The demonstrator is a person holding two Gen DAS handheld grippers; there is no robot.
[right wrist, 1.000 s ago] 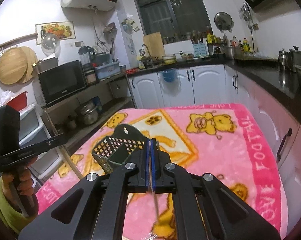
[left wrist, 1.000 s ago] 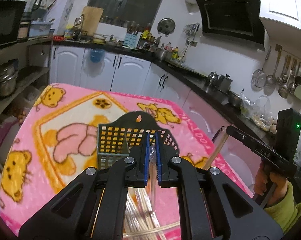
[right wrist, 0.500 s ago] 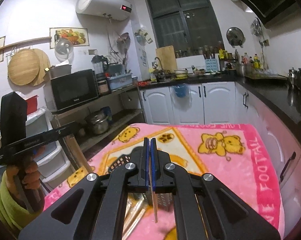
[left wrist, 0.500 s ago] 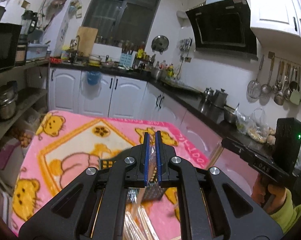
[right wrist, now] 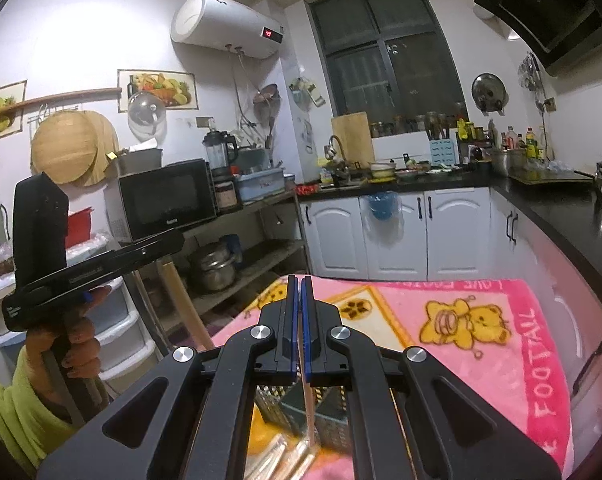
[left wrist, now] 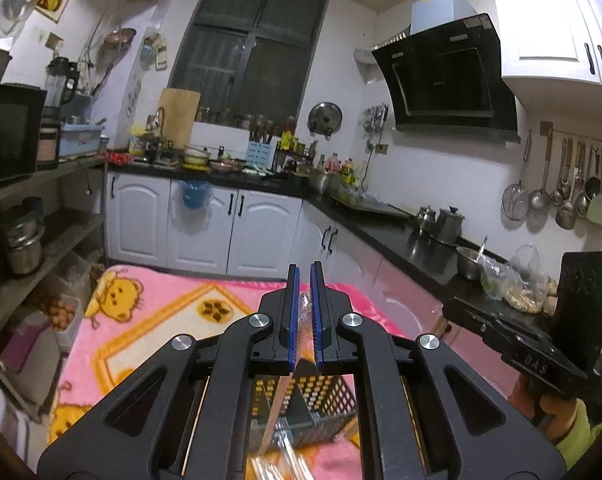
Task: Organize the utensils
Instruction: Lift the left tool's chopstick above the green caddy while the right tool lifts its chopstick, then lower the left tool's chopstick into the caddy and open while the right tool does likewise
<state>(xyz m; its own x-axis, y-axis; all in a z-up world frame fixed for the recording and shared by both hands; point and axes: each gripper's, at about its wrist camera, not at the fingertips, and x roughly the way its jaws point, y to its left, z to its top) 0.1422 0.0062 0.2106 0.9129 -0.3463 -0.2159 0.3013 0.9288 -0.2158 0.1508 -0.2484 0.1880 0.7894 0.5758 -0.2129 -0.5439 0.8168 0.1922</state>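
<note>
Left wrist view: the left gripper [left wrist: 305, 276] had its blue-padded jaws drawn narrow on a clear plastic wrapper [left wrist: 304, 312] pinched between the pads. Below the jaws a pale chopstick [left wrist: 276, 408] slanted down from that pinch toward a blurred bundle of chopsticks [left wrist: 279, 466] at the bottom edge. Behind it stood a dark mesh utensil basket [left wrist: 321, 400] on the pink bear-print blanket [left wrist: 149, 320] that covered the tabletop. At the right, a hand [left wrist: 549, 408] in a green sleeve held the right gripper [left wrist: 447, 307], which was raised above the tabletop's edge.

Right wrist view: the right gripper [right wrist: 297, 280] had its jaws pressed nearly together on a single thin chopstick [right wrist: 309, 408], which hung straight down from the pads in front of the utensil basket [right wrist: 329, 420]. More chopsticks [right wrist: 285, 456] lay blurred at the bottom, just beside the basket. At the left, the other hand [right wrist: 75, 344] gripped the left gripper [right wrist: 179, 237], with a chopstick [right wrist: 189, 312] slanting down under it.
</note>
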